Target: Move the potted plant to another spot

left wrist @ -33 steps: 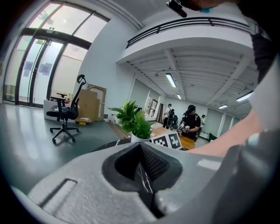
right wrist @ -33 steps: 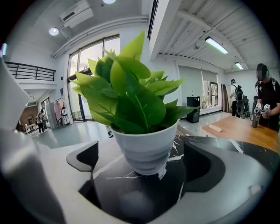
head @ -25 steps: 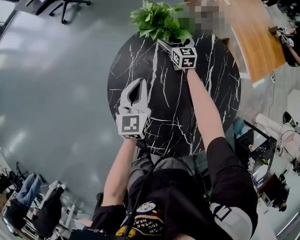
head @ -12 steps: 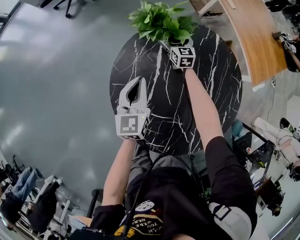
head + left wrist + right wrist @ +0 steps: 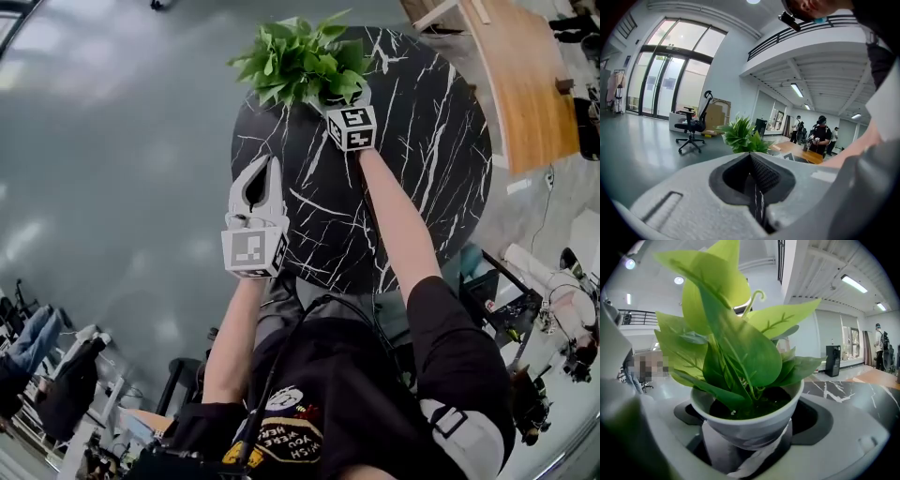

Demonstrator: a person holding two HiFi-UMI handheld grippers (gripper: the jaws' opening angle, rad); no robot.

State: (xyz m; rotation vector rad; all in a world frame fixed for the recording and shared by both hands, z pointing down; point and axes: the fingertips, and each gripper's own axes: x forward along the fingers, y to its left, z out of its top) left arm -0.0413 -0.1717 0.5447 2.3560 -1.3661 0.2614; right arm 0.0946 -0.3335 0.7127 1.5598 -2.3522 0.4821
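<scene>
My right gripper point(image 5: 333, 101) has just been closing its fingers, which now clasp the white pot point(image 5: 750, 427) of the potted plant point(image 5: 298, 61) at the far left rim of the round black marble worktop point(image 5: 422, 141). I can't quite tell whether the pot rests there or hangs clear. My left gripper point(image 5: 267, 167) has its fingers pressed together, empty, near the worktop's left edge.

Round black table point(image 5: 422, 169) with white marble veining, upper centre-right of head view, standing on glossy grey floor point(image 5: 112, 141). Potted plant point(image 5: 300, 61) is over the table's upper-left rim; leaves hide the pot there, so can't tell if it touches the top. Wooden table point(image 5: 520, 84) at upper right, apart from the round one. Office chair point(image 5: 693, 129) stands on the floor, left of centre in left gripper view.
</scene>
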